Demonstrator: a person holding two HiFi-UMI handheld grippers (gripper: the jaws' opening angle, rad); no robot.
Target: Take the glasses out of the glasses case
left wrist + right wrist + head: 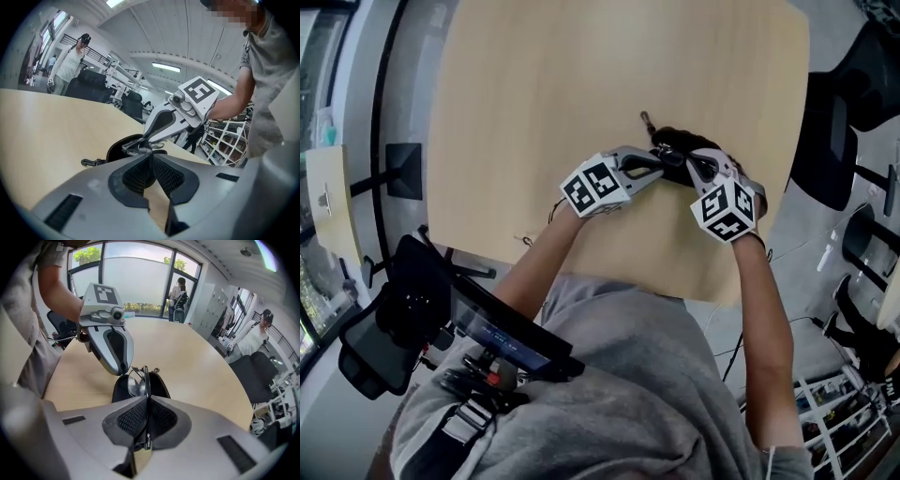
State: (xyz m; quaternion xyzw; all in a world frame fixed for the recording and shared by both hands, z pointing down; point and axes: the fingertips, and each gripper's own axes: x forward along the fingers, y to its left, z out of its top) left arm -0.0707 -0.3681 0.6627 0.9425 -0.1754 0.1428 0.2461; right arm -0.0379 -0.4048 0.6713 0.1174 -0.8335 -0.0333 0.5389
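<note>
A black glasses case (pixel 677 140) lies open on the wooden table (pixel 581 84), toward its right side. My right gripper (pixel 146 399) is shut on the glasses (pixel 136 383), whose thin dark frame runs between its pads and stands just above the case (pixel 159 385). My left gripper (pixel 151 157) is shut, its tips pinching the case rim (pixel 123 144). In the right gripper view the left gripper (pixel 120 370) touches the case's left edge. In the head view the left gripper (pixel 660 167) and the right gripper (pixel 690 161) meet over the case.
A small clasp on a cord (pixel 92 162) trails from the case across the table. Black office chairs (pixel 839 131) stand past the table's right edge. A person (pixel 72 61) stands beyond the far side, and white shelving (pixel 220 140) is behind my right arm.
</note>
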